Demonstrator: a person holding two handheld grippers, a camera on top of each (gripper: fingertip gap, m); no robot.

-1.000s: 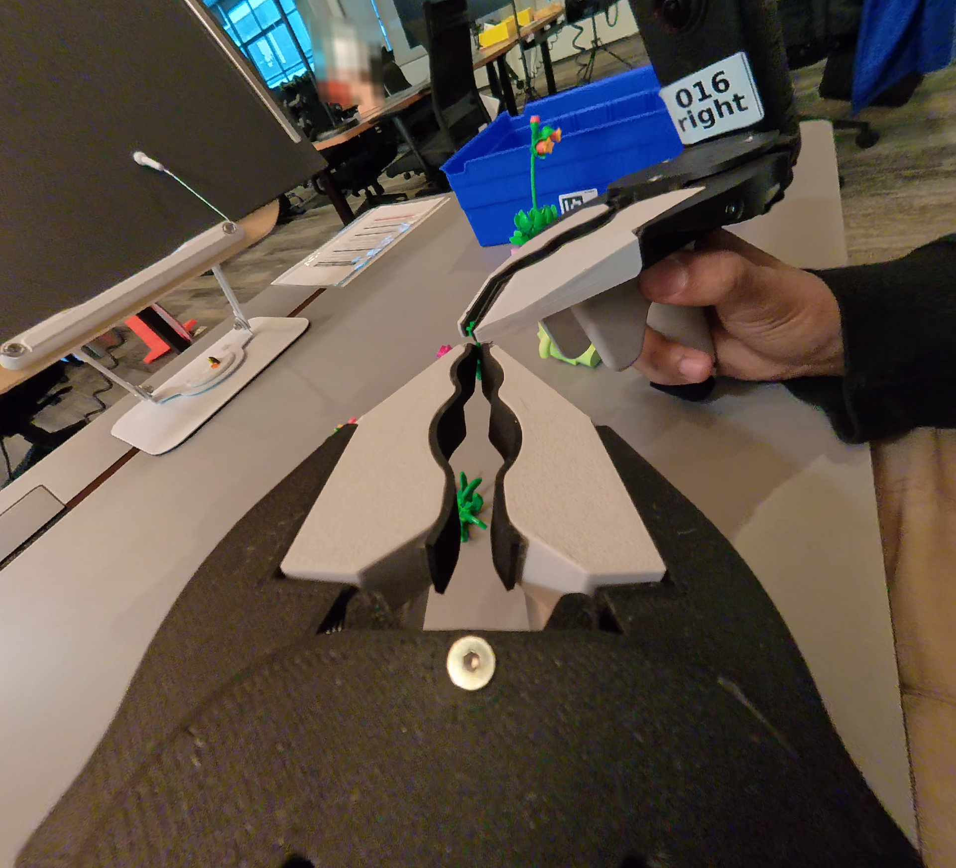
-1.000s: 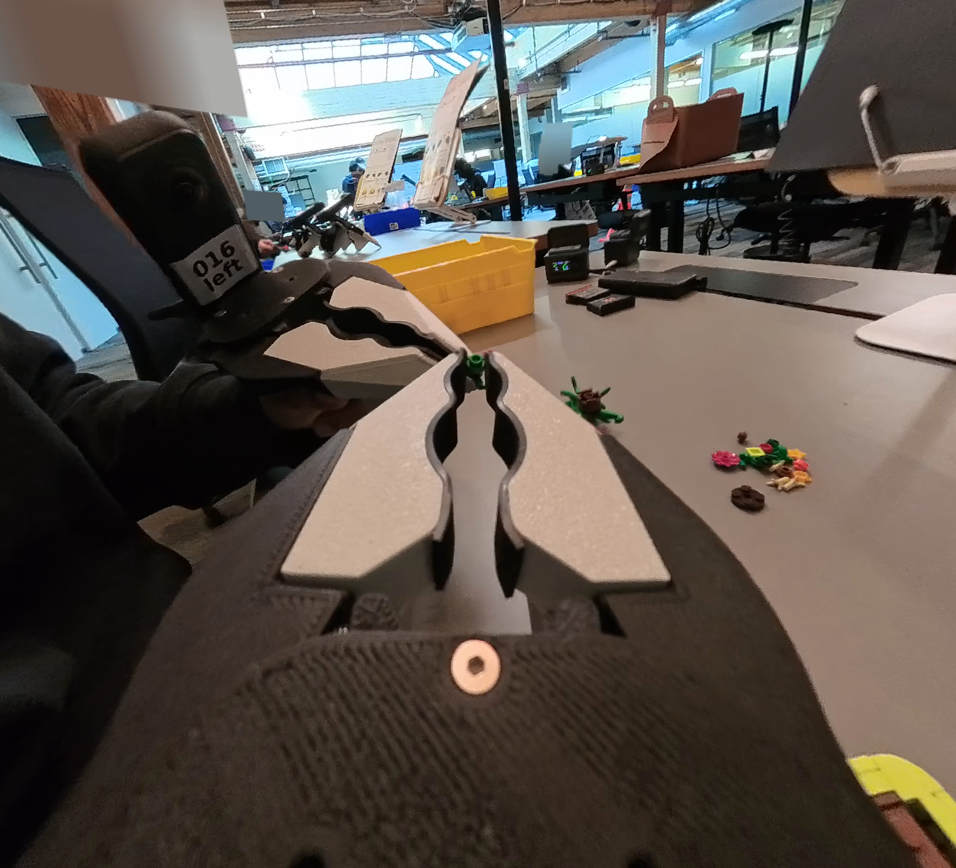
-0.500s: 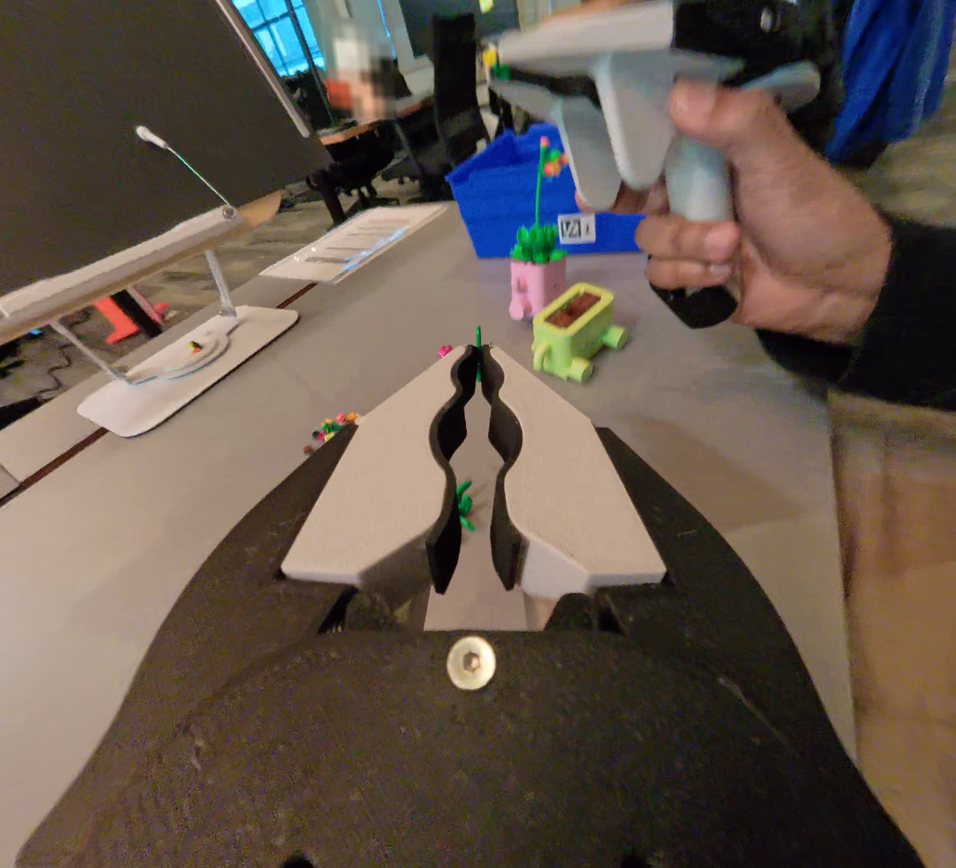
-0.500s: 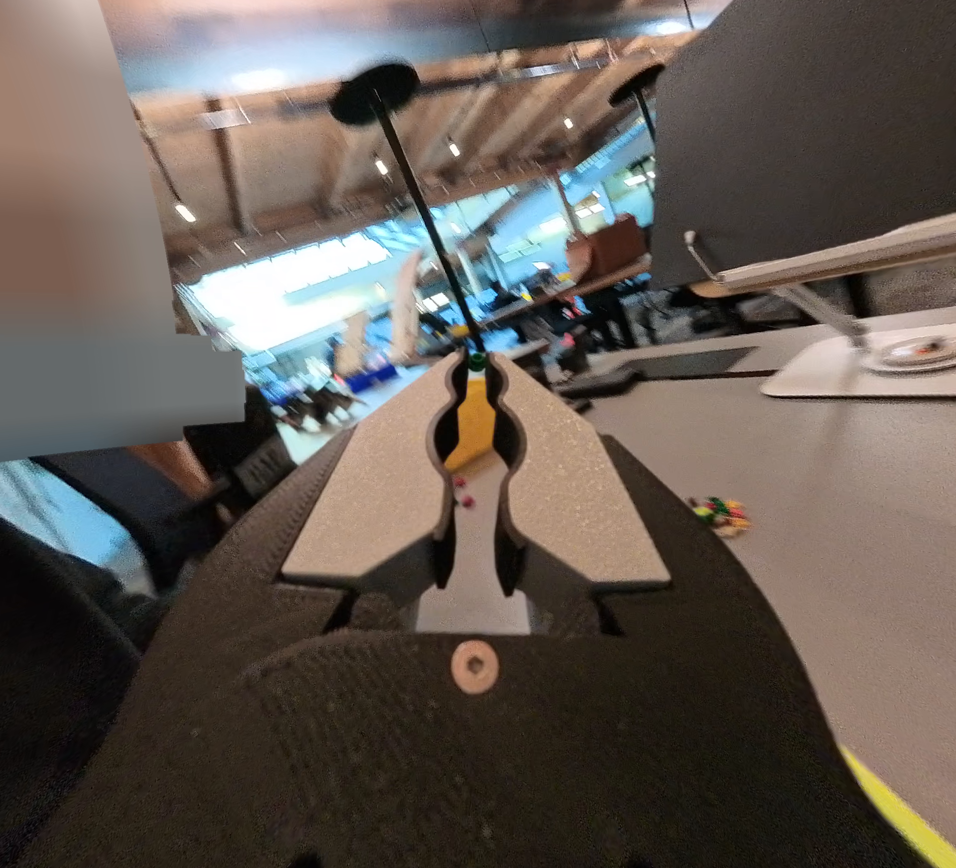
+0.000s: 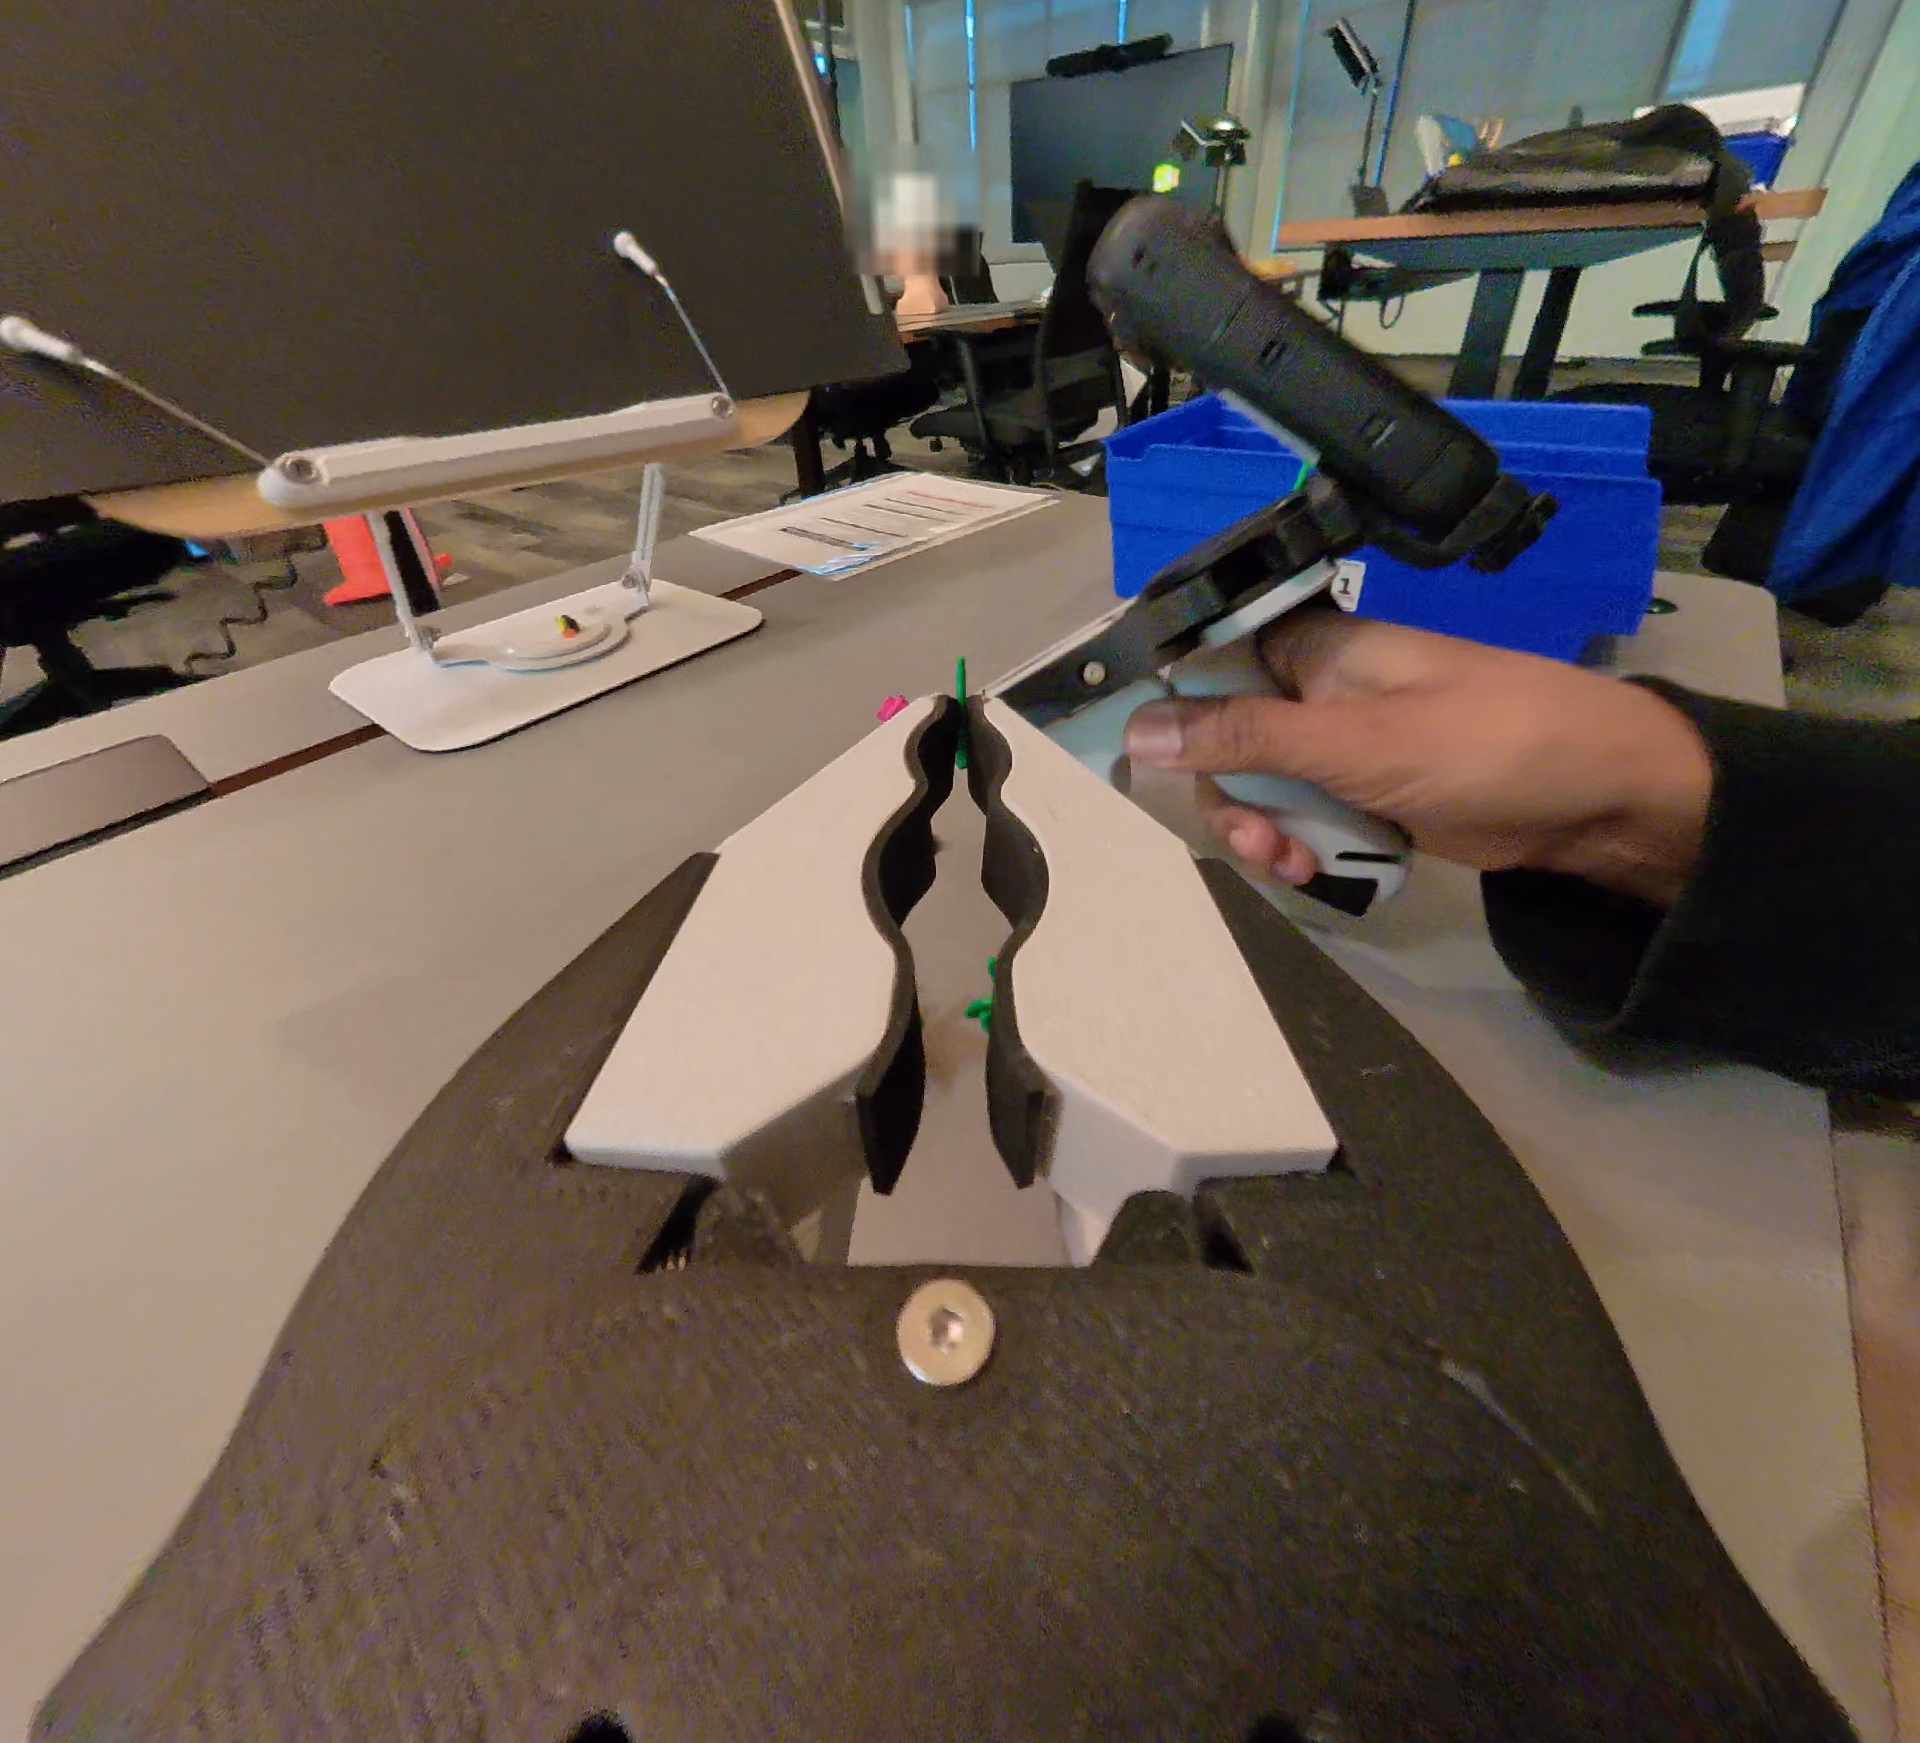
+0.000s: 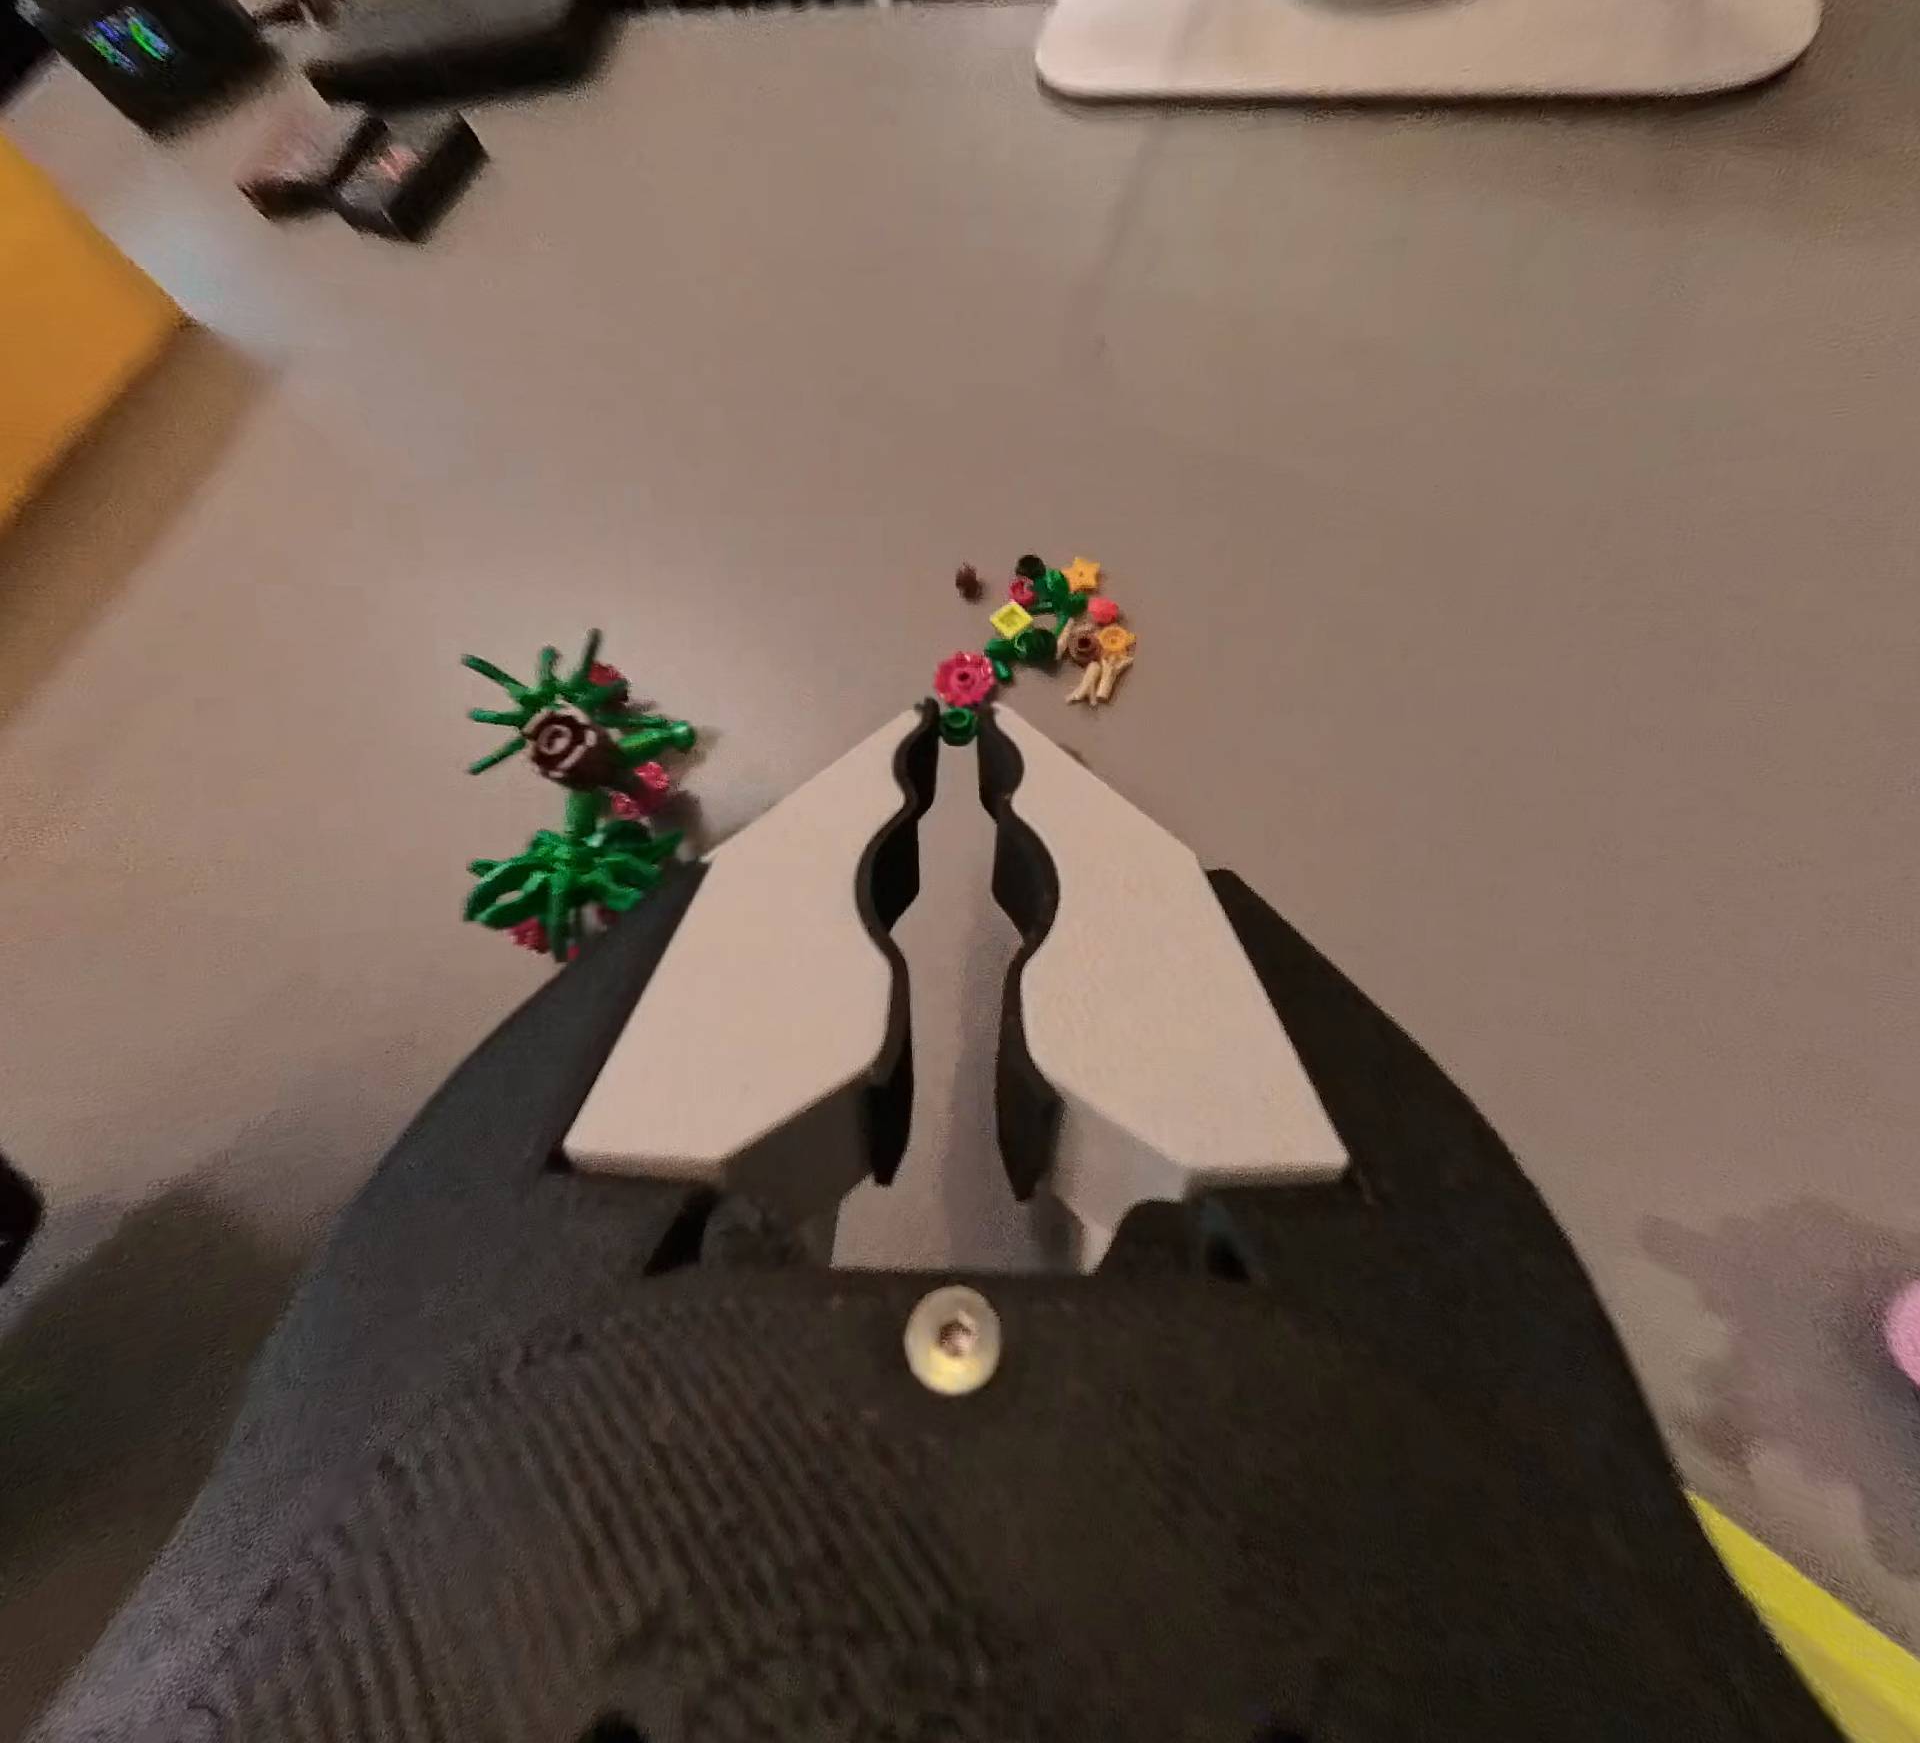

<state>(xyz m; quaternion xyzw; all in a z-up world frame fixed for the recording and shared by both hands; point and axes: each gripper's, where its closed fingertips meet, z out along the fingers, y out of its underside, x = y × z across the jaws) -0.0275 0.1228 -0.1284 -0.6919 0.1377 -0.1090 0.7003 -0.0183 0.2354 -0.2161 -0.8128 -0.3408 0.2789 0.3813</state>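
Observation:
My left gripper (image 5: 960,708) is shut on a thin green stem (image 5: 961,677) that sticks up from its tips; green leaves (image 5: 981,993) show through the gap lower down. My right gripper (image 6: 958,719) is shut on a small round green piece (image 6: 958,725). It points down at the grey table (image 6: 1351,446), just short of a pink flower piece (image 6: 964,677) and a pile of small coloured pieces (image 6: 1065,623). In the left wrist view a hand (image 5: 1403,758) holds the right gripper (image 5: 1023,691) close to the right of my left fingertips.
A green plant piece with a brown centre (image 6: 571,758) lies left of the right gripper. A white stand base (image 5: 551,654), a paper sheet (image 5: 873,514) and a blue bin (image 5: 1507,540) stand farther off. A yellow bin (image 6: 62,322) and black boxes (image 6: 364,166) are at the left. Spacing between my two grippers at the tips: around 15 cm.
The right gripper swung from raised and level down to point at the table over the loose pieces, ending beside my left fingertips. Both grippers stay shut on their green pieces.

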